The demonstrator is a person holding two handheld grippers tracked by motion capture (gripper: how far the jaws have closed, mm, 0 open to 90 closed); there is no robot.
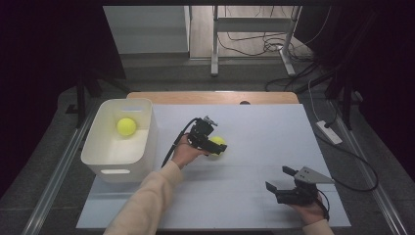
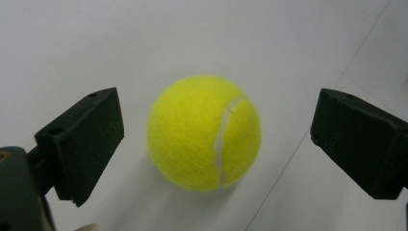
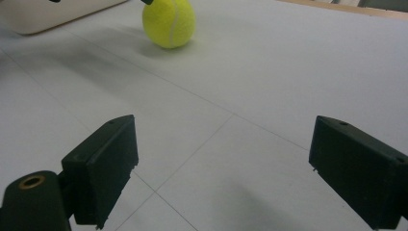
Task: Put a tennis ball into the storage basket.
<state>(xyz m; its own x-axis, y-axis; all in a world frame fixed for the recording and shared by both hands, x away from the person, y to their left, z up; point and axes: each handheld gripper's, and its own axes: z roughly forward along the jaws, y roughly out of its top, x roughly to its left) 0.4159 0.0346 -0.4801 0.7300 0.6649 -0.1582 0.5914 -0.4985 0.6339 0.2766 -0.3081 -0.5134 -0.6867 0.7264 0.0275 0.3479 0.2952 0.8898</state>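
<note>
Ball (image 2: 204,133) on white table (image 1: 264,127), mid-left, between spread jaws of left gripper (image 1: 214,145), untouched; white seam visible, no readable print. Second ball (image 1: 126,127) inside white bin (image 1: 145,142) at left. Two balls, one bin. Right gripper (image 1: 280,179) near front right, jaws apart, empty.

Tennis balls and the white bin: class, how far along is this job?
Done: one tennis ball lies in the white bin. In hand: the open left gripper straddles the second ball on the table, not clamped. Left: grip, carry, drop in. The right gripper waits open.
</note>
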